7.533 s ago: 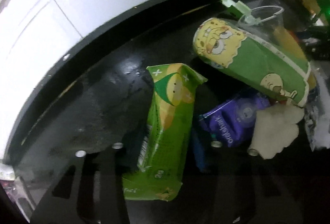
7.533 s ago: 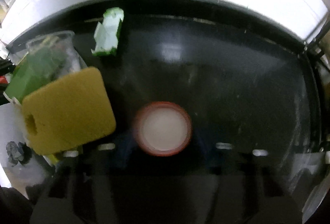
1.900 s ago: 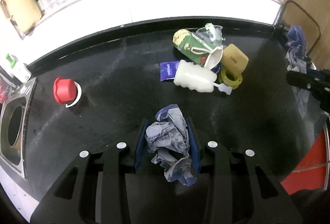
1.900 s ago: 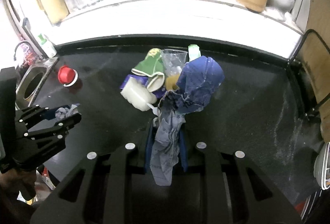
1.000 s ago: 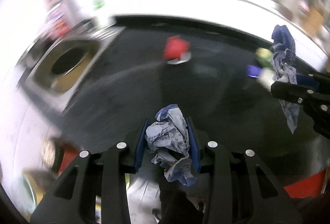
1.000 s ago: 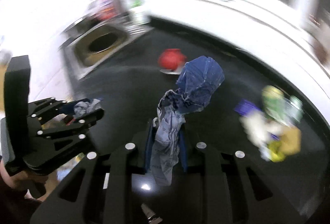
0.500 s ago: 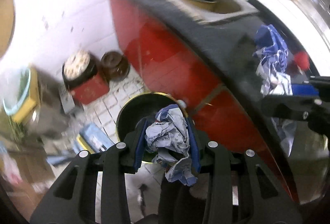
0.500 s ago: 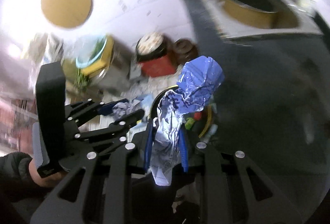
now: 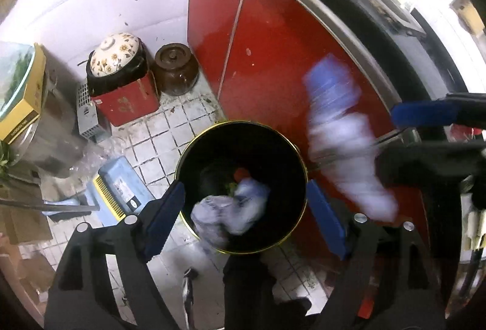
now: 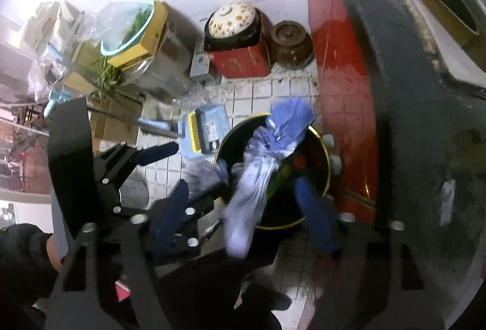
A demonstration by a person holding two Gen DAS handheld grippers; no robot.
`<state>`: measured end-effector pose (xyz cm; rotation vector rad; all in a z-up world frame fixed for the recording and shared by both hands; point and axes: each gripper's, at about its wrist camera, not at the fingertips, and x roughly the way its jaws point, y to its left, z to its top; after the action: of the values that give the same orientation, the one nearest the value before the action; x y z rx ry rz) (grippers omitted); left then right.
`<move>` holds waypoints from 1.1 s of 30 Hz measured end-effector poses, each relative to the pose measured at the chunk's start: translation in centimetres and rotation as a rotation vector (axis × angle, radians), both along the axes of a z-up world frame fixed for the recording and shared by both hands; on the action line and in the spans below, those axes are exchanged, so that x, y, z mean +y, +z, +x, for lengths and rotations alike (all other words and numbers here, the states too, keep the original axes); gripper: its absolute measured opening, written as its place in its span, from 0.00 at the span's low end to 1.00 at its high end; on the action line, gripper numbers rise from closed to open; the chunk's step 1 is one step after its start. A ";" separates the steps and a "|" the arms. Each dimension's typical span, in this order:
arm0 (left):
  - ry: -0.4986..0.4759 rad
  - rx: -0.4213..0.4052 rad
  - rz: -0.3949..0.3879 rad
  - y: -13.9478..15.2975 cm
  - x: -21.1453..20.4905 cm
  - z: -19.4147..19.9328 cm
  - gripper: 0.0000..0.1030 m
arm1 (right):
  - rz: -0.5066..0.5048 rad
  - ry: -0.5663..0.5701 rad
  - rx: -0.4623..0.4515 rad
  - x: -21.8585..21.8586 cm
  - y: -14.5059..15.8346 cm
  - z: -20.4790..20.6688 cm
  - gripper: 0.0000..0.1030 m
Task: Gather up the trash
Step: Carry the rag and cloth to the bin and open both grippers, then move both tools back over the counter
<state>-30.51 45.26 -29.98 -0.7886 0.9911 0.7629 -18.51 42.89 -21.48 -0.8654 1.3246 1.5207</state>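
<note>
Trash wads (image 9: 231,214) drop from both just-opened tongs (image 9: 246,214) into bin (image 9: 299,154); dustpan (image 9: 118,187) beside.

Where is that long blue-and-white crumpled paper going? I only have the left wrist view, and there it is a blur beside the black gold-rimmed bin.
Observer: In the right wrist view the long crumpled paper sits loose between the right gripper's pads, whose jaws have just been opening. Its blue upper end overlaps the mouth of the black gold-rimmed bin.
Reviewer: What carries the left gripper?
Observer: That view shows a hand in a dark sleeve behind the left gripper.
</note>
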 end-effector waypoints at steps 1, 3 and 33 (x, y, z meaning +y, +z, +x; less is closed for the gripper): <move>0.005 -0.002 -0.010 -0.2 0.3 -0.1 0.78 | -0.003 0.000 0.010 0.1 -0.1 0.1 0.70; 0.008 -0.009 -0.015 -0.2 0.5 -0.3 0.78 | -0.001 -0.003 0.009 0.0 0.0 0.4 0.70; -0.965 -0.271 0.283 22.2 -29.9 29.3 0.92 | 0.264 -1.093 -0.409 -45.4 21.9 22.8 0.87</move>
<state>-1.20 15.35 -7.77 -0.1000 0.8555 -0.0510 4.29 -2.47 0.43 -0.1601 0.9716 0.5792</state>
